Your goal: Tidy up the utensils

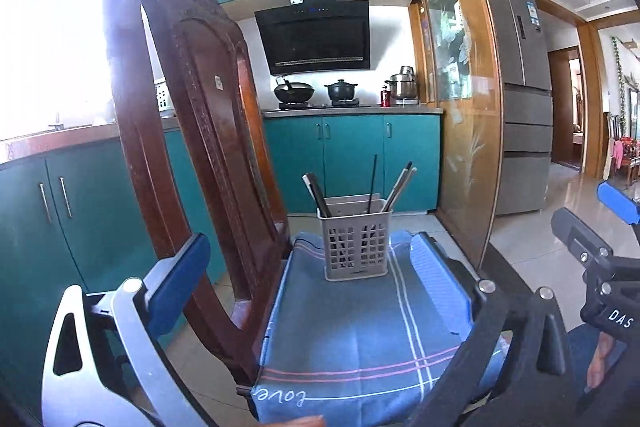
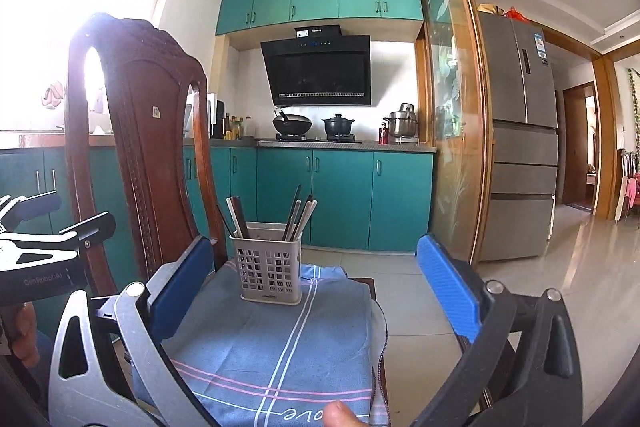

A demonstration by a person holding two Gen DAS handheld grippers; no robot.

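A grey slotted utensil holder (image 1: 356, 243) (image 2: 267, 263) stands upright on a blue cloth (image 1: 360, 339) (image 2: 280, 347) that covers a wooden chair seat. Several chopsticks (image 1: 396, 187) (image 2: 298, 213) stick up out of it. My left gripper (image 1: 316, 283) is open and empty, its blue pads apart, a little in front of the holder. My right gripper (image 2: 320, 295) is open and empty too, level with the holder and slightly to its right. The right gripper also shows at the right edge of the left wrist view (image 1: 592, 227).
The dark wooden chair back (image 1: 192, 131) (image 2: 140, 155) rises on the left. Teal kitchen cabinets (image 1: 352, 155), a stove with pots (image 1: 316, 93), a glass sliding door (image 1: 464, 107) and a grey fridge (image 1: 520, 99) stand behind. The tiled floor (image 2: 560, 267) lies to the right.
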